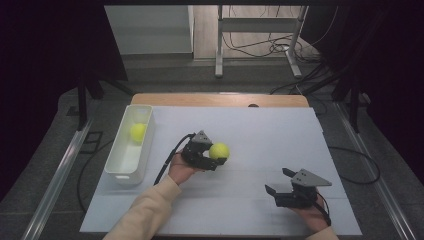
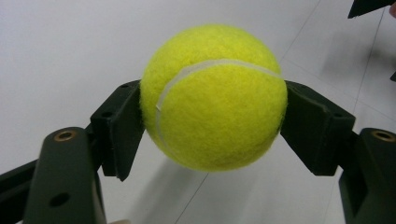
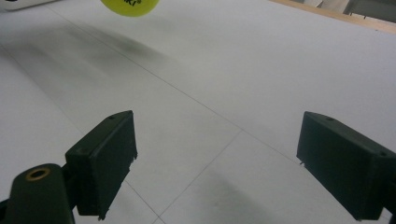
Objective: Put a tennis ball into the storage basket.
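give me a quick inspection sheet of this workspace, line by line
surface: white sheet over a wooden table, faint smudges in the right gripper view
job's things: tennis ball clamped in left gripper; second ball inside white bin at the table's left edge
clutter: nothing seen
grippers: left gripper shut on the ball, lifted off the sheet; right gripper open, holding nothing, low over the near right part
cables: black cable trailing from the left gripper; loose wires on the floor beyond
surroundings: dark room, metal frame legs behind the table

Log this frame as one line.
left gripper: shut on yellow felt tennis ball | right gripper: open, holding nothing | second yellow tennis ball: in white rectangular plastic bin
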Demonstrator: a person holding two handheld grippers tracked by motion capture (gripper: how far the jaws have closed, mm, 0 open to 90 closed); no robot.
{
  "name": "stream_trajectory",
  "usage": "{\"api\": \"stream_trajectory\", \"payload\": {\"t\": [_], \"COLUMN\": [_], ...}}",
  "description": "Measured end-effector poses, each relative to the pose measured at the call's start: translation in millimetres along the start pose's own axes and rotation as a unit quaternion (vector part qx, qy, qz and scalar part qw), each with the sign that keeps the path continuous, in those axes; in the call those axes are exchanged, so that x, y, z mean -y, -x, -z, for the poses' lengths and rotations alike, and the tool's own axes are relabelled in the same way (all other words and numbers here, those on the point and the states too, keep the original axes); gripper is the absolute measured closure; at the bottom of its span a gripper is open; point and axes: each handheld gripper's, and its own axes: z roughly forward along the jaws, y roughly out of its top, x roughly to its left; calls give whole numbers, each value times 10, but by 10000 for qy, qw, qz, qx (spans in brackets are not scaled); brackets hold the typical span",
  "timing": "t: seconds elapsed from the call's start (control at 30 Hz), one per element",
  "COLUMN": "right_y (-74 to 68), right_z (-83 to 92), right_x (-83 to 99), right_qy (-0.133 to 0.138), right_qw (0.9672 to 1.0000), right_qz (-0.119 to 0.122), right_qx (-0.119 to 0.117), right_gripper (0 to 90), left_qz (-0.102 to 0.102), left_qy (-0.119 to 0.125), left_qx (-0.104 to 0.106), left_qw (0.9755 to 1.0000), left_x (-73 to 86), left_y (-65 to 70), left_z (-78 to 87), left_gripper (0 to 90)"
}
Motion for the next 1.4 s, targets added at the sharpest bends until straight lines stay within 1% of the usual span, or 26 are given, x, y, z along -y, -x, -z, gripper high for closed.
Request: {"api": "stream_trajectory", "payload": {"t": [0.53, 0.6, 0.7, 0.8, 1.4], "right_y": [4, 5, 4, 3, 5], "right_z": [1, 1, 1, 2, 3], "right_x": [1, 1, 1, 1, 2], "right_qy": [-11, -12, -12, -23, -17], "right_qw": [10000, 10000, 10000, 10000, 10000], "right_qz": [-8, -13, -14, -1, -12], "right_qx": [22, 24, 25, 23, 41], "right_gripper": [123, 123, 124, 123, 124], "left_qz": [28, 23, 76, 74, 122], "left_qy": [165, 171, 218, 250, 465], "left_qx": [-27, -24, 22, 15, 9], "left_qw": [9999, 9998, 9997, 9997, 9988], "left_x": [-17, -19, -21, -26, -69], "left_y": [-18, -22, -29, -35, -62], "left_z": [137, 153, 175, 197, 399], "left_gripper": [265, 265, 265, 265, 265]}}
